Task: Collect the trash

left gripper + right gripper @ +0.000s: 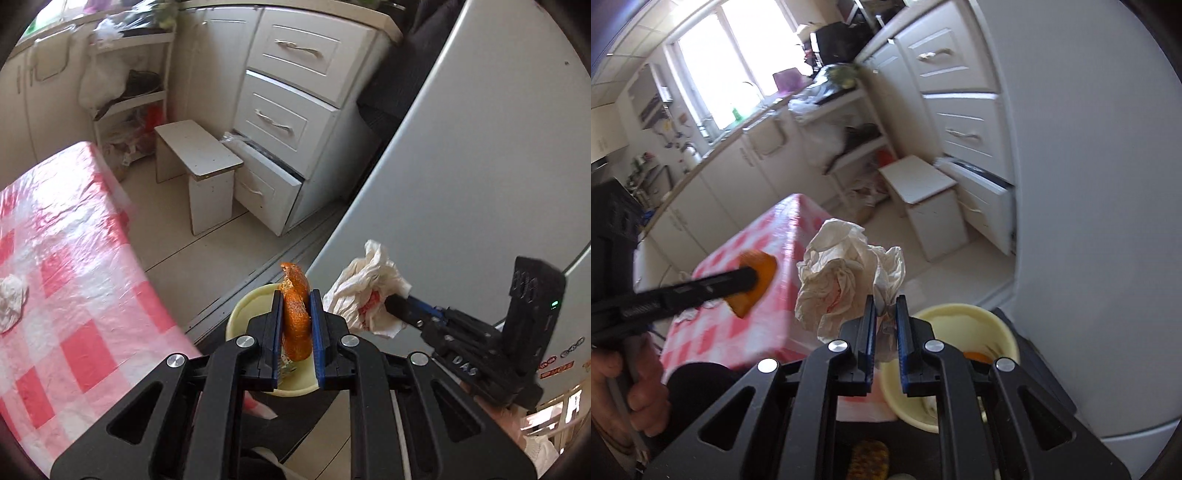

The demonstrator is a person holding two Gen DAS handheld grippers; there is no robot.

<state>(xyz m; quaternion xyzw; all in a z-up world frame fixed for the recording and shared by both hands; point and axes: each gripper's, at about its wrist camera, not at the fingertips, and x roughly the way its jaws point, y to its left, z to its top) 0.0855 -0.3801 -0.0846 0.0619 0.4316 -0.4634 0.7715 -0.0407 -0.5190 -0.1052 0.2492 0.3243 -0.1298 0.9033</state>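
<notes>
My left gripper (295,295) is shut on an orange peel (295,317) and holds it above a cream round bin (240,314). In the right wrist view the left gripper (753,280) shows from the side with the peel (757,284). My right gripper (885,301) is shut on a crumpled white plastic bag (842,273), held beside the bin (960,317), which has an orange scrap inside. The right gripper (391,302) and the bag (365,284) also show in the left wrist view, right of the peel. A crumpled white tissue (11,302) lies on the table.
A table with a pink and white checked cloth (66,258) is to the left. A white stool (199,162) and a white drawer unit (291,103) with its bottom drawer ajar stand beyond. A grey fridge side (461,166) rises on the right.
</notes>
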